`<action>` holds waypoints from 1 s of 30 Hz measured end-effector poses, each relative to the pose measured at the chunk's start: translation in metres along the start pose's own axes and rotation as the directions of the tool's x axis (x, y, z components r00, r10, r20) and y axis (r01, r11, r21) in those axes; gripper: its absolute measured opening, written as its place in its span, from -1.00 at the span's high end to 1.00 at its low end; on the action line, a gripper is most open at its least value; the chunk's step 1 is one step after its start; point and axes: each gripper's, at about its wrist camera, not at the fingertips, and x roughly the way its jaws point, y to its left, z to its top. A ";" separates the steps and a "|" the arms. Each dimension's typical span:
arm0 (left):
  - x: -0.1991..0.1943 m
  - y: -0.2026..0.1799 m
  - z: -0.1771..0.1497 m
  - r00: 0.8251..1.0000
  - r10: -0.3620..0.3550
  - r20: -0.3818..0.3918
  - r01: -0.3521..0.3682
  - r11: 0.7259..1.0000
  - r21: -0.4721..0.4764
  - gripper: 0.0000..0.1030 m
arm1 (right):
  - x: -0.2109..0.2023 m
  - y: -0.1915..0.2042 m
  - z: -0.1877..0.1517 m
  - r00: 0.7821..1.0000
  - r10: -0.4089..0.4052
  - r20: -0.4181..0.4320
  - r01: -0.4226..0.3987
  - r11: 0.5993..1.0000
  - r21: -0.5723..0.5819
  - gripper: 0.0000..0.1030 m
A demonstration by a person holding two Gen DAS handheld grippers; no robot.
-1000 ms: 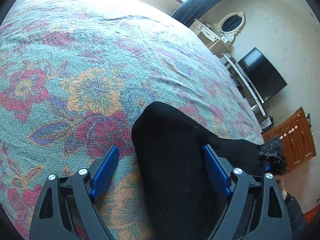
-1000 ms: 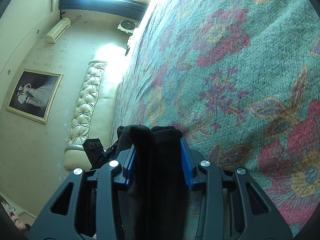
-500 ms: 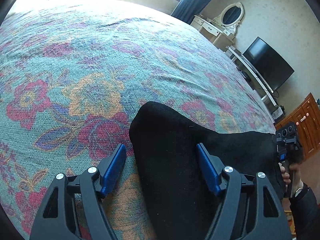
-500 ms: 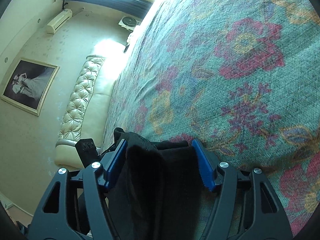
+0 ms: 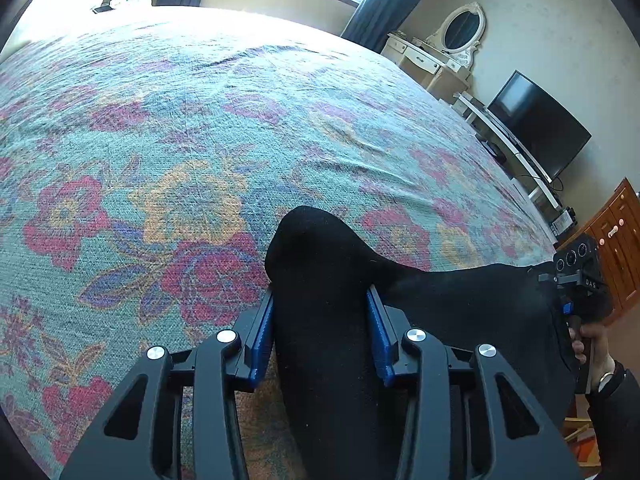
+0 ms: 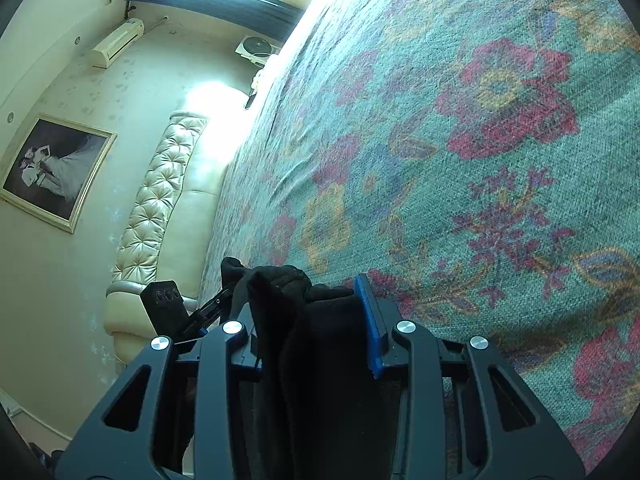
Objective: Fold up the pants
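I have both my left claw [image 5: 320,328] and right claw [image 6: 312,320] clamped on the soft, limp black knit pants [image 5: 332,272] above the floral bedspread [image 5: 180,140], gripping bunched edges.

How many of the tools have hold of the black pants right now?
2. The left tool is clamped on one bunched edge of the pants above the bed; the right tool grips the other end. No other tool is in view.
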 end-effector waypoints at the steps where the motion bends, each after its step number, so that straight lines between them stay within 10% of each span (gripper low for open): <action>1: -0.001 0.001 0.001 1.000 -0.002 0.003 0.002 1.000 -0.004 0.24 | 0.000 0.004 0.000 1.000 -0.001 0.003 0.001 1.000 -0.003 0.34; 15: -0.029 0.023 0.024 0.995 0.060 0.074 -0.060 0.998 0.001 0.40 | 0.025 0.034 0.018 1.000 -0.004 0.011 0.004 1.000 -0.008 0.36; 18: -0.034 0.055 0.037 0.977 0.202 0.067 -0.195 0.976 -0.096 1.00 | 0.026 0.030 0.018 1.000 -0.017 0.006 0.017 1.000 -0.006 0.36; 21: -0.041 0.103 0.032 0.998 0.046 0.042 -0.032 0.954 -0.297 1.00 | 0.023 0.023 0.014 1.000 -0.012 0.010 0.012 1.000 -0.005 0.34; 24: -0.042 0.115 0.017 0.999 -0.035 0.018 0.039 0.953 -0.301 0.98 | 0.023 0.015 0.012 1.000 0.010 0.022 -0.011 1.000 0.023 0.32; 25: -0.039 0.112 0.012 0.998 -0.067 -0.002 0.063 0.955 -0.289 0.94 | 0.024 0.013 0.012 1.000 0.013 0.024 -0.014 1.000 0.028 0.31; 29: -0.031 0.090 0.010 0.981 -0.195 0.006 0.190 0.948 -0.254 -0.48 | 0.024 0.008 0.012 0.999 0.024 0.025 -0.025 0.999 0.038 0.29; 30: -0.030 0.084 0.014 0.975 -0.222 0.013 0.218 0.942 -0.254 -0.50 | 0.024 0.008 0.012 1.000 0.021 0.023 -0.022 0.999 0.038 0.27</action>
